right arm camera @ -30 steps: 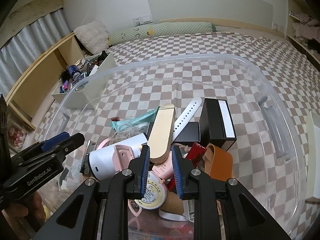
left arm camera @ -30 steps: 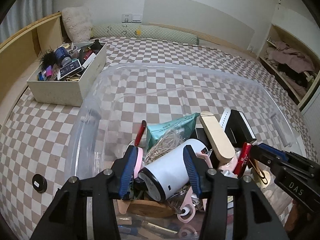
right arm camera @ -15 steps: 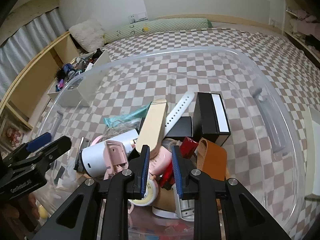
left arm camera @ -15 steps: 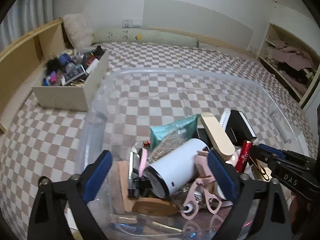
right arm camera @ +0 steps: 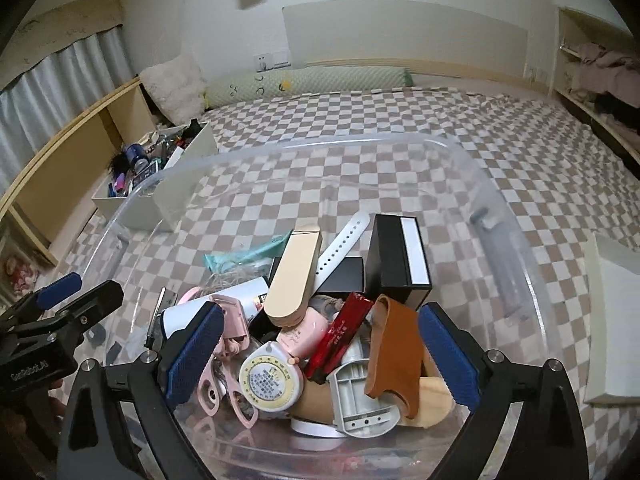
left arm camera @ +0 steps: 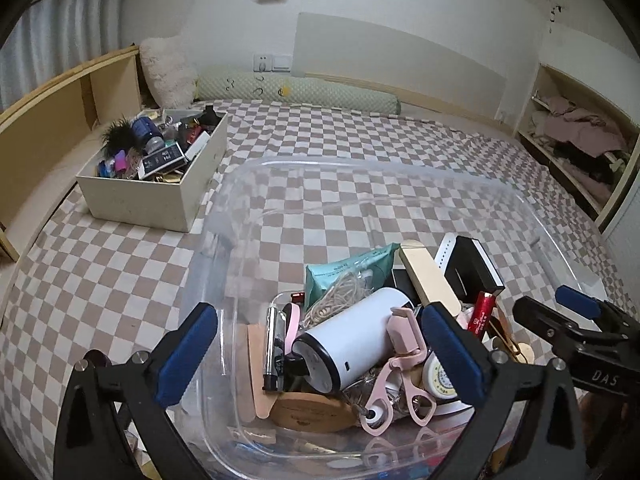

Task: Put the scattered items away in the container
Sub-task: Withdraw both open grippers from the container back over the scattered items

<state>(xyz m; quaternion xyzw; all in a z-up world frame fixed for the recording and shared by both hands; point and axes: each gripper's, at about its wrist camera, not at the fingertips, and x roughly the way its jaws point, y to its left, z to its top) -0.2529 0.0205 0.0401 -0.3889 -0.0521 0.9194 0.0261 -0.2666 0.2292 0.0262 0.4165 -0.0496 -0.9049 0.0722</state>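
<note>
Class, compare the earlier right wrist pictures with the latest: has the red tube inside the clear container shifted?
Yes. The red tube left the right gripper and now lies lower, right of the round tape measure, not above it.

Home bedroom: wide bed in a brown-and-white checkered cover, long green bolster and fluffy pillow by the wall, curtained window over wooden ledge, open shelf of clothes, wall sockets
</note>
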